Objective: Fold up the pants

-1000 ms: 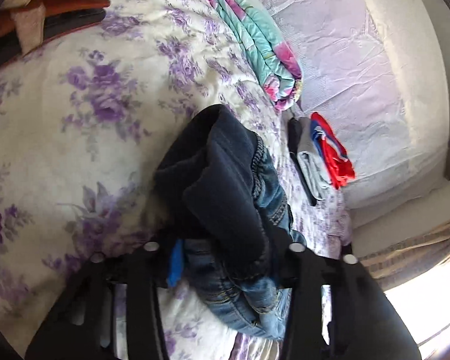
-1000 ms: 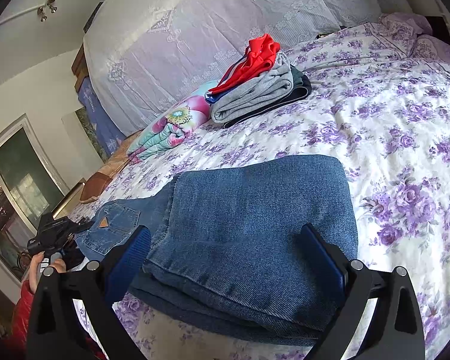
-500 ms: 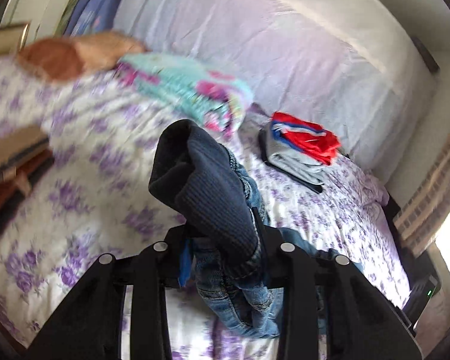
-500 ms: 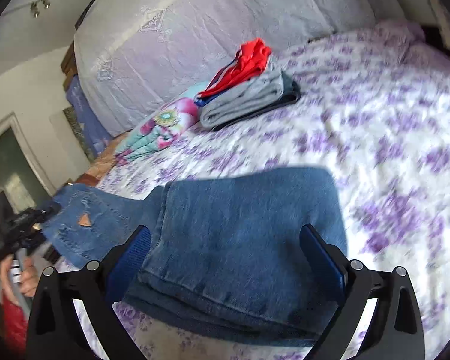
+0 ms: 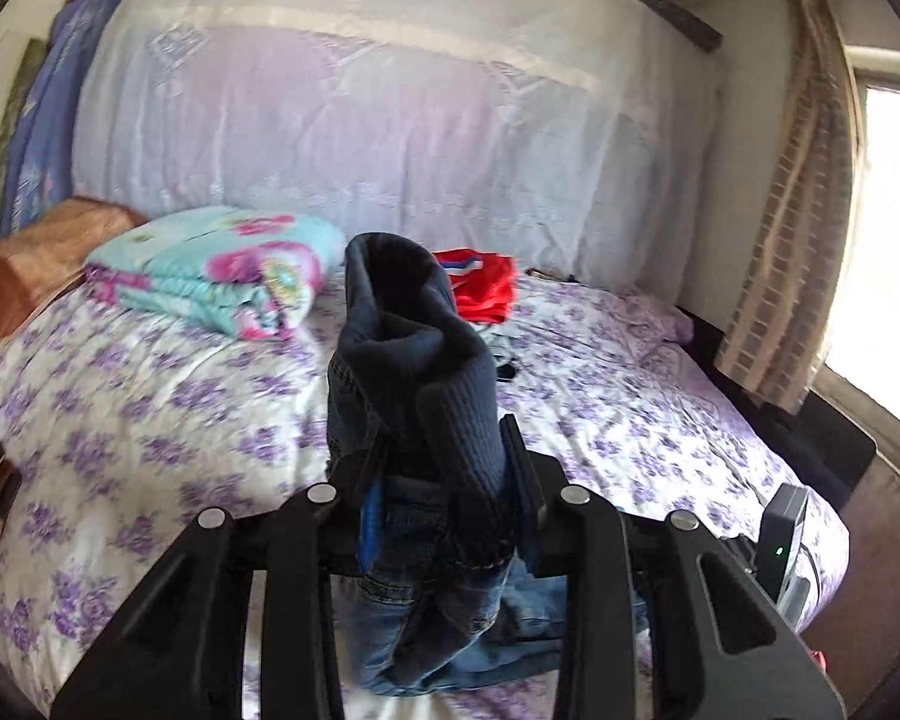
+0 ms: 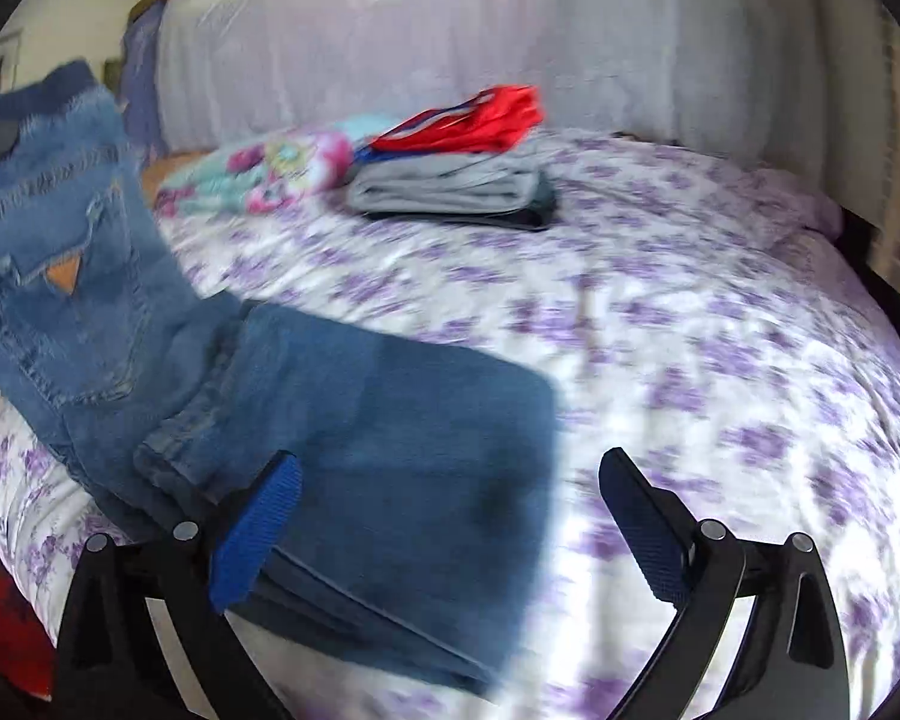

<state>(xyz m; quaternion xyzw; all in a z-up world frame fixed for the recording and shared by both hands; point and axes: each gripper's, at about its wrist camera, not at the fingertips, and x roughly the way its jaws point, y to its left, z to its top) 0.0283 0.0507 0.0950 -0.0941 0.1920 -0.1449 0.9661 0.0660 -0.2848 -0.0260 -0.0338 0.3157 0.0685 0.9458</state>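
The left gripper (image 5: 444,480) had its jaws clenched on the waistband end of the jeans (image 6: 354,420), and in the past second it had swung from pointing down at the bedspread to level, lifting that end clear of the bed (image 6: 720,324). In the right wrist view the seat of the jeans, which a second ago lay low and flat at the far left, now hung raised at the left edge with the back pocket (image 6: 72,306) facing the camera. The folded legs remained flat on the purple-flowered cover, near its front edge. The right gripper (image 6: 450,516) stood with jaws released and holding nothing; its left finger was over the folded denim, its right over bare cover, having slid rightward relative to the fabric. I judged this to be the final fold getting under way, the top half about to be carried over the folded legs. On labels, a tan triangular patch (image 6: 65,274) sat on the back pocket, but motion blur left any writing unreadable. A stack of folded clothes (image 6: 450,180) waited further up the bed.
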